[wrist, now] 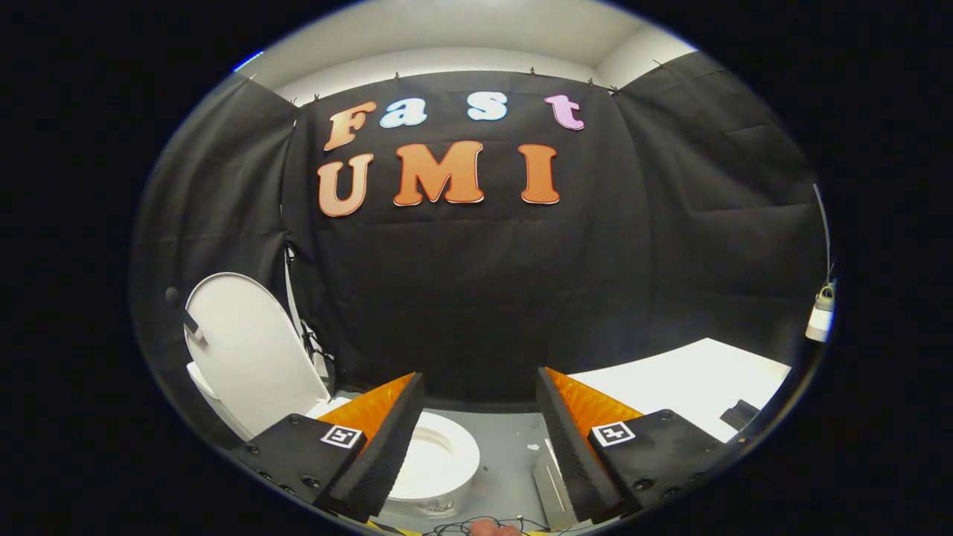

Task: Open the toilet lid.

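A white toilet stands low to the left, beyond my left finger. Its lid is raised upright against the black cloth wall. The seat ring and bowl lie just past the left fingertip, partly hidden by that finger. My gripper is open, held well above the floor. Its two black foam-padded fingers with orange sides are spread wide apart. Nothing sits between them, and neither finger touches the toilet.
A white tabletop reaches in from the right, beyond the right finger, with a small black object on it. Grey floor lies between the fingers. A metal strip and dark cables are near the bottom. A white device hangs at far right.
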Demonstrator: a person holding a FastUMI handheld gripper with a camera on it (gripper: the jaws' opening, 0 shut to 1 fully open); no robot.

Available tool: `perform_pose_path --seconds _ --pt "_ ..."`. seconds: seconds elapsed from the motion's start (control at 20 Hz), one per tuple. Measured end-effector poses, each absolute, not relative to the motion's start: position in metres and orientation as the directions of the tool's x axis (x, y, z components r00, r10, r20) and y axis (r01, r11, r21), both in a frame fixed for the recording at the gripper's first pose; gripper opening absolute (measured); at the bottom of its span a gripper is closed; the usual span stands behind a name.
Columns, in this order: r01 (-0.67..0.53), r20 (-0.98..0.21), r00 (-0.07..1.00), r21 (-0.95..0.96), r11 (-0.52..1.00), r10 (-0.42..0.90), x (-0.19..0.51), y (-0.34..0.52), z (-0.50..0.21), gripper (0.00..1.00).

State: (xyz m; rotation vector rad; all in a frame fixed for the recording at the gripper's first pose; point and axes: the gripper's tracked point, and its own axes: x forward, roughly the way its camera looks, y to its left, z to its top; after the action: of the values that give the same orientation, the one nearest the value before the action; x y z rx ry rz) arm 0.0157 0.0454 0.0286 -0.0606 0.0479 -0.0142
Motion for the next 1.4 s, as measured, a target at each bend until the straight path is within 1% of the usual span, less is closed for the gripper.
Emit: perform_pose_path --seconds 0.2,0.3,0.45,0.55,0.7,1.0,1.4 --pt "0.075 -0.048 0.996 -0.061 0.995 -0.078 0.008 0.02 -0.002 0.96" --pt "0.079 -0.079 0.993 -0.076 0.994 -0.085 0.006 0.014 -0.015 0.96" --pt "0.122 -0.038 0.991 -0.065 0.99 -0.125 0.013 0.0 -0.01 0.96" --pt "0.142 -0.042 0.989 -0.053 0.988 -0.144 0.015 -0.008 -0.013 0.96" --pt "0.146 -0.058 0.987 -0.049 0.988 -0.149 0.015 -0.007 -0.023 0.97" --pt "0.18 0.021 0.984 -0.119 0.976 -0.179 0.01 -0.007 -0.005 0.96" --pt "0.182 0.012 0.983 -0.119 0.976 -0.181 0.011 -0.007 -0.009 0.96"
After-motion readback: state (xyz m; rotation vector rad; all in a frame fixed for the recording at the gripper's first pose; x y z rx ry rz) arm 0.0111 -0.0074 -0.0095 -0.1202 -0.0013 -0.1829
